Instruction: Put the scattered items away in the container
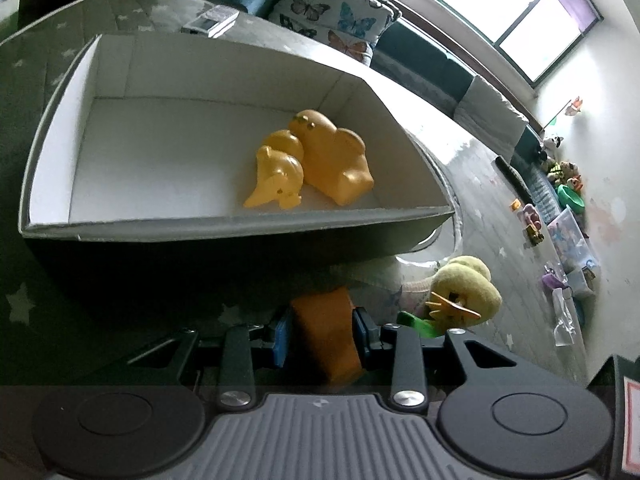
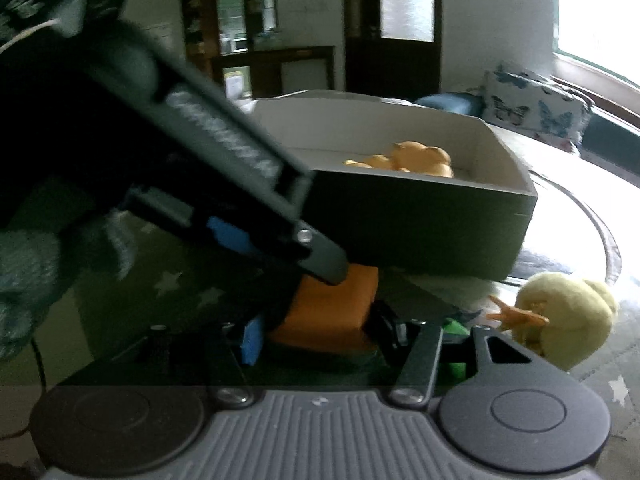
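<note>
Jaws on the left gripper (image 1: pixel 322 332) are closed narrow on a chunky orange block (image 1: pixel 320 308), blue pads pressed against both of its sides, and I am holding it low, just in front of the dark outer wall of the shallow cardboard box with the white lining (image 1: pixel 240 220). From the right wrist view the same block sits between the jaws of the right gripper (image 2: pixel 318 332) too, with the left gripper reaching in across it from the upper left. I cannot tell whether the right jaws actually press on the block or only frame it. Inside the box, toward its far right corner, lie two items: a larger yellow-orange moulded plastic toy (image 1: pixel 336 160) and a smaller yellow one (image 1: pixel 276 176) touching it. The rest of the box floor is bare. Outside the box, a pale yellow plush duck with an orange beak (image 1: pixel 466 284) lies on the dark green star-printed cover, near the curved glossy rim that shows just past the box's near right corner. A bright green piece (image 1: pixel 416 322) lies beside it, too hidden for me to name. My judgement is that the tidying is partway through: two toys are in the box, the block is in hand and outside the wall, and the duck and the green piece are out on the cover.
</note>
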Action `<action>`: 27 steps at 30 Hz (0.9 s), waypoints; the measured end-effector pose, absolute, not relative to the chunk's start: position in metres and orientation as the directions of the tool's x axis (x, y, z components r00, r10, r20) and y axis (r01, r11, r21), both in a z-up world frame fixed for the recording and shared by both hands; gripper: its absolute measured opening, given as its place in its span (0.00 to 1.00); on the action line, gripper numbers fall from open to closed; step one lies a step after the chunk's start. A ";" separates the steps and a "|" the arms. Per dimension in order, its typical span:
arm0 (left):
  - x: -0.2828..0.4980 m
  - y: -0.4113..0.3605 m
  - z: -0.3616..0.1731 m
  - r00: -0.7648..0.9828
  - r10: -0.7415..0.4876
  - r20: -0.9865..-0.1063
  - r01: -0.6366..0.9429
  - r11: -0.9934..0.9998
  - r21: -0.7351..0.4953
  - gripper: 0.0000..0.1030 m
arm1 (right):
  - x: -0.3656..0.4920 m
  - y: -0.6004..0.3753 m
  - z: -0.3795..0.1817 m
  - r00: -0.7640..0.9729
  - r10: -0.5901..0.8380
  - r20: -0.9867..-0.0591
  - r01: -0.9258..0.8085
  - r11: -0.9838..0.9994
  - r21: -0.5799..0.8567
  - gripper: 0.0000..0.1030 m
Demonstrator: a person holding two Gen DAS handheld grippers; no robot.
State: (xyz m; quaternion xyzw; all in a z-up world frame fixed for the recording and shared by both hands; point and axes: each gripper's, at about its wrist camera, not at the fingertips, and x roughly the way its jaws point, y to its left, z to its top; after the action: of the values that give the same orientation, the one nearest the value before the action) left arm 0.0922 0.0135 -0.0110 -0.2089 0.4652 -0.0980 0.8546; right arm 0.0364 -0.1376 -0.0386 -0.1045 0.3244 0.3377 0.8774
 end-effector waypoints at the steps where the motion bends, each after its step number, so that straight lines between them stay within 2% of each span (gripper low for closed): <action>1: 0.092 0.013 -0.012 0.546 -0.361 -0.756 -0.029 0.893 -0.448 0.35 | 0.035 -0.137 -0.039 0.559 0.527 -0.640 -0.665 0.746 0.033 0.54; 14: 0.095 0.015 -0.002 0.556 -0.365 -0.747 -0.080 0.871 -0.486 0.36 | 0.027 -0.135 -0.039 0.534 0.549 -0.643 -0.707 0.707 0.017 0.54; 27: 0.093 0.018 0.002 0.543 -0.265 -0.797 -0.143 0.906 -0.399 0.36 | 0.019 -0.126 -0.043 0.525 0.560 -0.641 -0.737 0.676 -0.012 0.55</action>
State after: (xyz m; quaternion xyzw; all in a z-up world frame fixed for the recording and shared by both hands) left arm 0.0929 0.0180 0.0022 -0.2139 0.4767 -0.0358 0.8519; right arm 0.0189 -0.1259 -0.0430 -0.1427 0.3099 0.3764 0.8613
